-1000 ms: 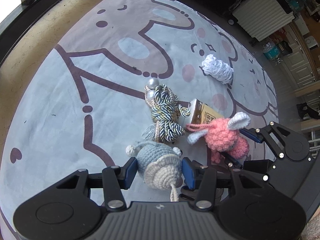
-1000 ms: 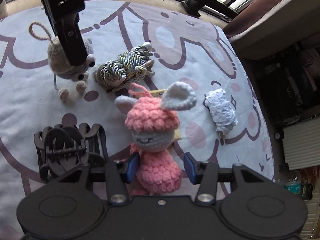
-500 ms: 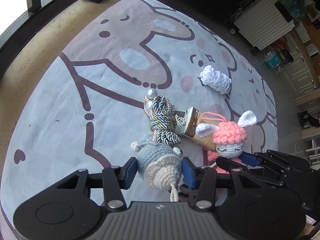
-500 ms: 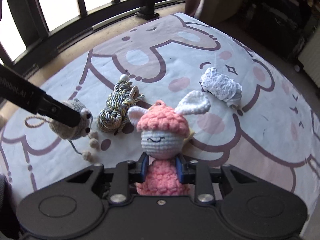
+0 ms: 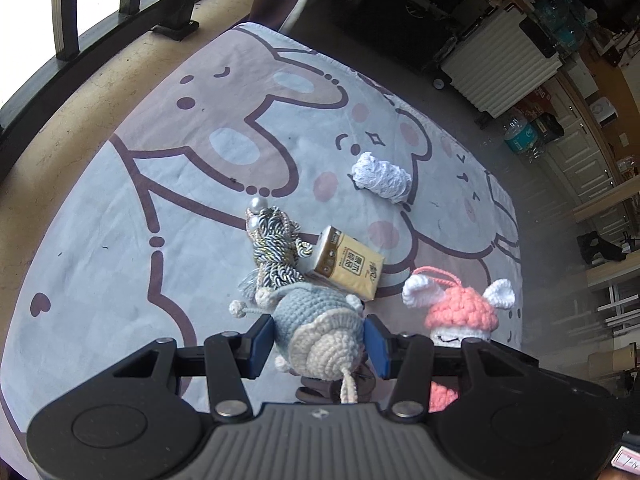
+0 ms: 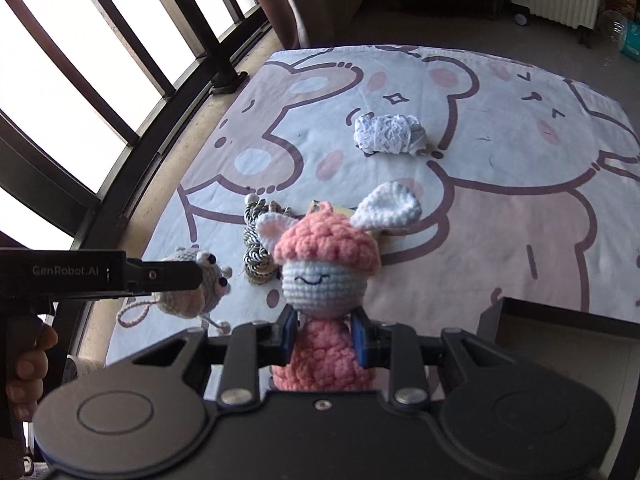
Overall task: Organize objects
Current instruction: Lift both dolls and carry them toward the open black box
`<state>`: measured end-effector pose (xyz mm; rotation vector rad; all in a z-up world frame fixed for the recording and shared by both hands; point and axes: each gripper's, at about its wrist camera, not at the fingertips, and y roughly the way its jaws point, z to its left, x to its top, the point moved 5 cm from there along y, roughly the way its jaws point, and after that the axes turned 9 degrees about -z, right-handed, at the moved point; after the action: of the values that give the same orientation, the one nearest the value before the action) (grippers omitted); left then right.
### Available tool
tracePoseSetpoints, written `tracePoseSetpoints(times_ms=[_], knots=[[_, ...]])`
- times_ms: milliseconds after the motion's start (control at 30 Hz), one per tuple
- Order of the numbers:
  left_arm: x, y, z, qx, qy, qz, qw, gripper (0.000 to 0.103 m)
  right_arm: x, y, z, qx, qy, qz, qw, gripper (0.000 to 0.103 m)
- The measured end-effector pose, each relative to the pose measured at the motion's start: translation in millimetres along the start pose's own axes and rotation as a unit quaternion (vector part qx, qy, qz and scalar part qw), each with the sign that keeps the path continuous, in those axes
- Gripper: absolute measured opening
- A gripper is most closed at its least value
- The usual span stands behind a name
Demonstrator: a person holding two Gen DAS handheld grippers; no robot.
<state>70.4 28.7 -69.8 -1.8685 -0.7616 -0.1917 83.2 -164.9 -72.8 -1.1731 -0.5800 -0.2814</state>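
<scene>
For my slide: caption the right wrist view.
Right hand-held gripper clamps a pink crochet bunny above the cartoon blanket.

The right gripper, just closed, clamps a pink crocheted bunny above the cartoon blanket, beside the left gripper holding a grey crocheted mouse.

"GenRobot.AI" stands on the left hand-held gripper.
</scene>
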Motion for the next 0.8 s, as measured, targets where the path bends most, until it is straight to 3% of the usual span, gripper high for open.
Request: tracePoseSetpoints(times_ms=[433, 800], knots=[[-13.5, -18.5, -62.4, -0.031, 0.036, -0.031, 0.9984, 0.050, -4.7, -66.0, -23.3, -0.042, 0.026, -0.036, 0.998, 0.029], [-44.9, 4.1, -132.4, -0.063, 0.084, -0.003, 0.9945, 0.050, -27.3, -120.0, -84.2, -0.099, 0.066, -0.056, 0.991, 0.029]])
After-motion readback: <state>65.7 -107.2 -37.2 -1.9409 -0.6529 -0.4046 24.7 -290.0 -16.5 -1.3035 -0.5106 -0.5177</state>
